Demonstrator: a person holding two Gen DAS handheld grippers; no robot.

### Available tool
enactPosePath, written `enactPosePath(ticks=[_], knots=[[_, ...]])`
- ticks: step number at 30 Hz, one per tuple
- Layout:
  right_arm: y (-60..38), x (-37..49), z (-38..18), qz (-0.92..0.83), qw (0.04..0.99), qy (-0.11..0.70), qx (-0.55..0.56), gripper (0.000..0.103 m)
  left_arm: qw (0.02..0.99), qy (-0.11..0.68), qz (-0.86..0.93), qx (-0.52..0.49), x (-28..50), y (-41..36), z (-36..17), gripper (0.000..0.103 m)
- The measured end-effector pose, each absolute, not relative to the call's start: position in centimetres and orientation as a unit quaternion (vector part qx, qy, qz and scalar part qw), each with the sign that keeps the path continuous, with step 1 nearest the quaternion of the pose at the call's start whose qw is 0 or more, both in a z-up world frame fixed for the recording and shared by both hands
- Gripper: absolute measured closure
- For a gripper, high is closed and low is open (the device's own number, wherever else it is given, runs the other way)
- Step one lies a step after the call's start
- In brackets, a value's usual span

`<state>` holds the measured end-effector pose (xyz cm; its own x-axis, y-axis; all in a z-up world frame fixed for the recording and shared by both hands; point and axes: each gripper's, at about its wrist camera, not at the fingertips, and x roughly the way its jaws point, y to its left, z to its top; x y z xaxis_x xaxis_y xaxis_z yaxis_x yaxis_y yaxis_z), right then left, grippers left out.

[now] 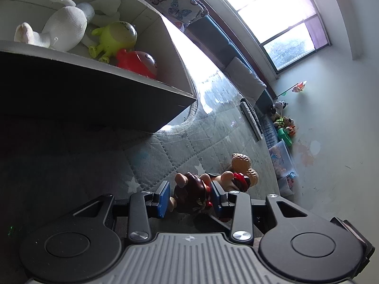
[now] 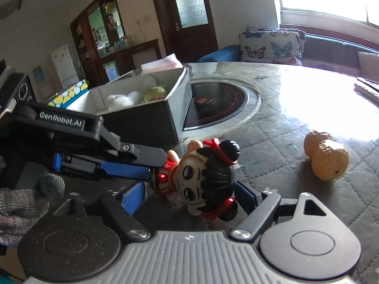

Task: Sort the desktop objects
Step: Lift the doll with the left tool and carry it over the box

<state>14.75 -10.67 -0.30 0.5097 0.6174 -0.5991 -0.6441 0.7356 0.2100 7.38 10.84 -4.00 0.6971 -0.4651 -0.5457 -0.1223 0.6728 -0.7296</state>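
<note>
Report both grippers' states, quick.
Left gripper: closed on the doll.
Right gripper: open, with the doll's head between its fingers, not gripped.

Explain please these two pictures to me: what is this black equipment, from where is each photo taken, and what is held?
A person holds a two-finger tool in each hand, with a camera looking along the fingers. One picture comes from the left hand-held gripper, the other from the right hand-held gripper. The left seems to grip a doll by the body; the right stands open around its head. On the table are a peanut-shaped toy and a box of toys.
</note>
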Motion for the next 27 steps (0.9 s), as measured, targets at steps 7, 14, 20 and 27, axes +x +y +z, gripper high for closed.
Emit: enactPosePath(ticks=[7,14,20,27], knots=[[-11.0,15.2,0.0,0.362,0.869,0.336,-0.005,0.031,0.829,0.378,-0.111,-0.397,7.6,10.9,-4.4,0.062],[-11.5,15.2,-0.1,0.361,0.869,0.338,0.006,0.033,0.826,0.375,-0.113,-0.406,7.5,11.1,-4.7,0.061],[-12.3,15.2,0.0,0.354,0.871,0.339,0.024,0.033,0.826,0.373,-0.114,-0.408,7.4,11.1,-4.8,0.061],[-12.2,14.9,-0.1,0.346,0.875,0.339,0.021,0.048,0.833,0.367,-0.115,-0.398,7.1,10.9,-4.6,0.062]])
